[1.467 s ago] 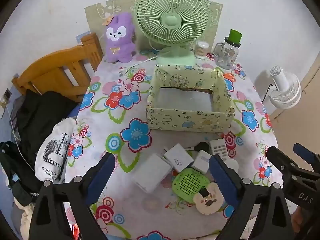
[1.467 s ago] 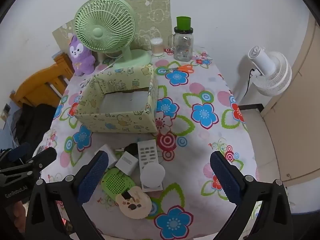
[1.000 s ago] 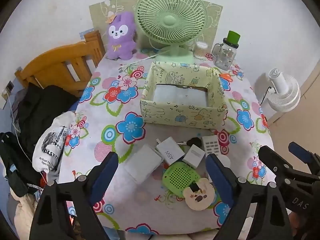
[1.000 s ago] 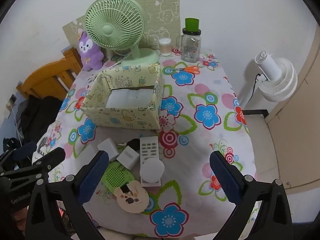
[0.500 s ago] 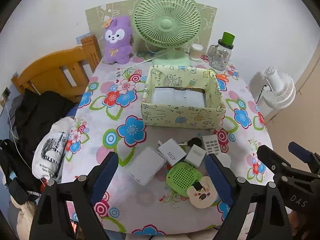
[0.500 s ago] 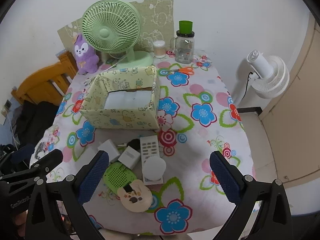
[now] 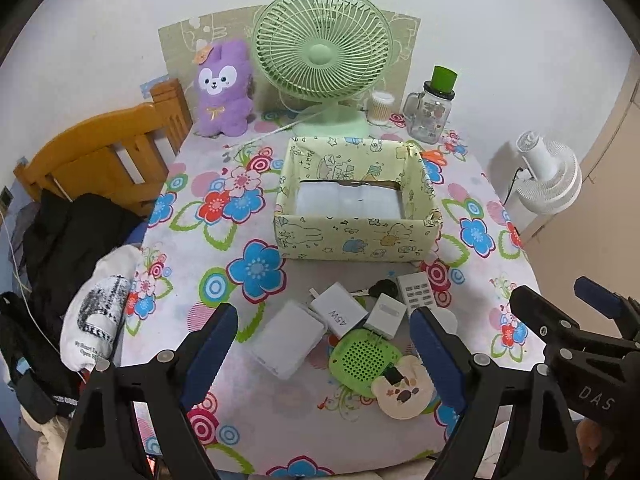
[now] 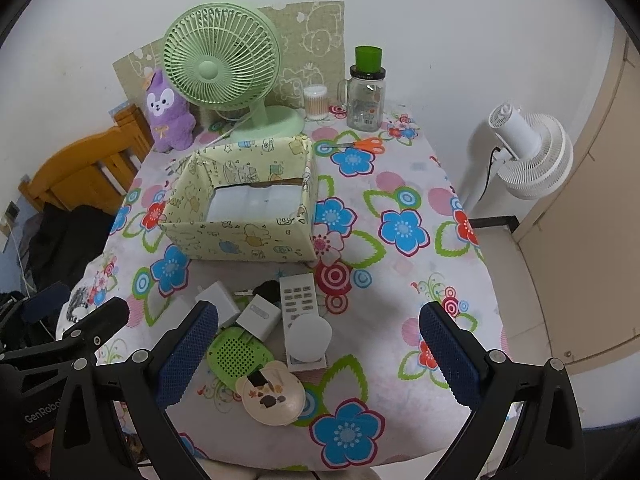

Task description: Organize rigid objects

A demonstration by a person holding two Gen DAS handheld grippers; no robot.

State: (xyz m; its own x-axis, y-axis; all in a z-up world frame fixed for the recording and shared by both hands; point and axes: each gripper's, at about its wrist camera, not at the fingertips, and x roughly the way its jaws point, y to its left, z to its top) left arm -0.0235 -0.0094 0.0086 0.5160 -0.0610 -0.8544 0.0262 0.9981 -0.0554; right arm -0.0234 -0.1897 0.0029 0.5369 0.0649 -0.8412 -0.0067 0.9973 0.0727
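A pale green patterned box (image 7: pixel 356 236) (image 8: pixel 240 236) stands open mid-table. In front of it lie small rigid items: a white flat box (image 7: pixel 289 338), a white 45W charger (image 7: pixel 339 315) (image 8: pixel 218 298), a small white adapter (image 7: pixel 386 316) (image 8: pixel 259 317), a white remote (image 7: pixel 417 291) (image 8: pixel 298 296), a black key (image 7: pixel 382 289) (image 8: pixel 267 290), a green perforated speaker (image 7: pixel 363 357) (image 8: pixel 236 354), a bear-shaped beige item (image 7: pixel 402 391) (image 8: pixel 270 394) and a white round device (image 8: pixel 309 336). My left gripper (image 7: pixel 322 350) and right gripper (image 8: pixel 318 354) are both open and empty, above the table's near edge.
A green desk fan (image 7: pixel 322 60), a purple plush (image 7: pixel 224 88), a cotton swab jar (image 7: pixel 380 108) and a glass jar with green lid (image 7: pixel 434 108) stand at the back. Orange scissors (image 8: pixel 362 144) lie back right. A wooden chair (image 7: pixel 100 152) with clothes stands left, a white fan (image 8: pixel 528 152) right.
Both grippers have drifted slightly over the near edge of the table; the view shifted a little. Nothing on the table has moved. Both grippers stay open.
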